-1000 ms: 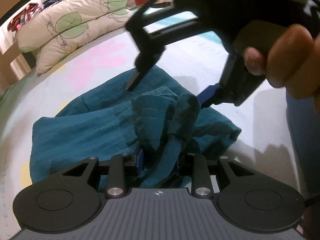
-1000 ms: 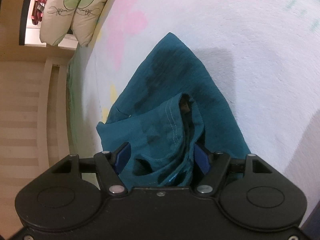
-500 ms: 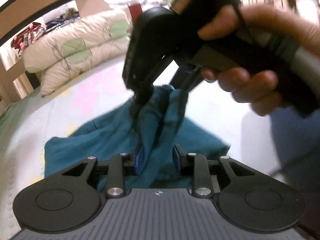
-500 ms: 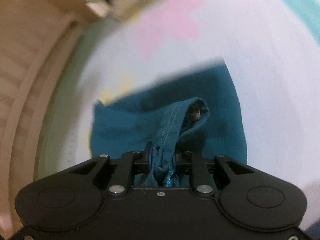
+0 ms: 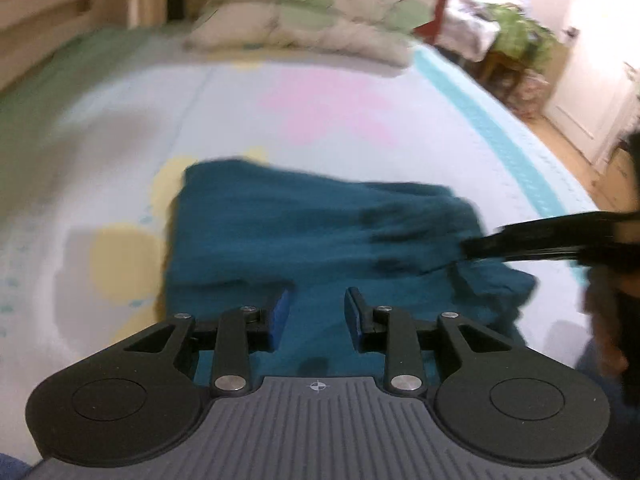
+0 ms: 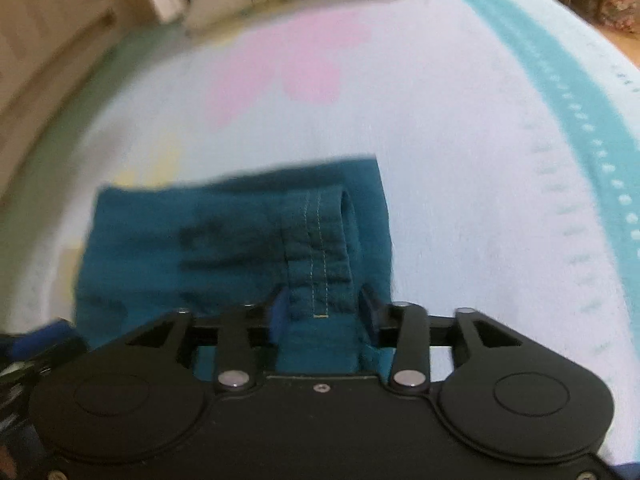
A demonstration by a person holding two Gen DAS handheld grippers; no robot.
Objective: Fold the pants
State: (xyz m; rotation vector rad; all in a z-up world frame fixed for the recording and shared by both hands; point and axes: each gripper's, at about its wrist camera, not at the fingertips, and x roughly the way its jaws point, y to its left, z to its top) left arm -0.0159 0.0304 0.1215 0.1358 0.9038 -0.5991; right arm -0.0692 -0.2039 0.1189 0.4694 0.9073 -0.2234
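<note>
Letting go: my right gripper [image 6: 324, 312] is opening, stitched hem between the pads but slack. My left gripper [image 5: 316, 314] hangs part open, empty, above the pants [image 5: 304, 232], which lie folded on the bed [image 5: 240, 112], well short of the pillows [image 5: 304, 28].

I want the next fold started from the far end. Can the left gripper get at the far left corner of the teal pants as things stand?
Probably yes. The left gripper is open and empty over the teal pants, with nothing between it and that corner.

Both wrist views close, angled down — sharing teal pants [image 5: 304, 236]; bed [image 5: 100, 128]
</note>
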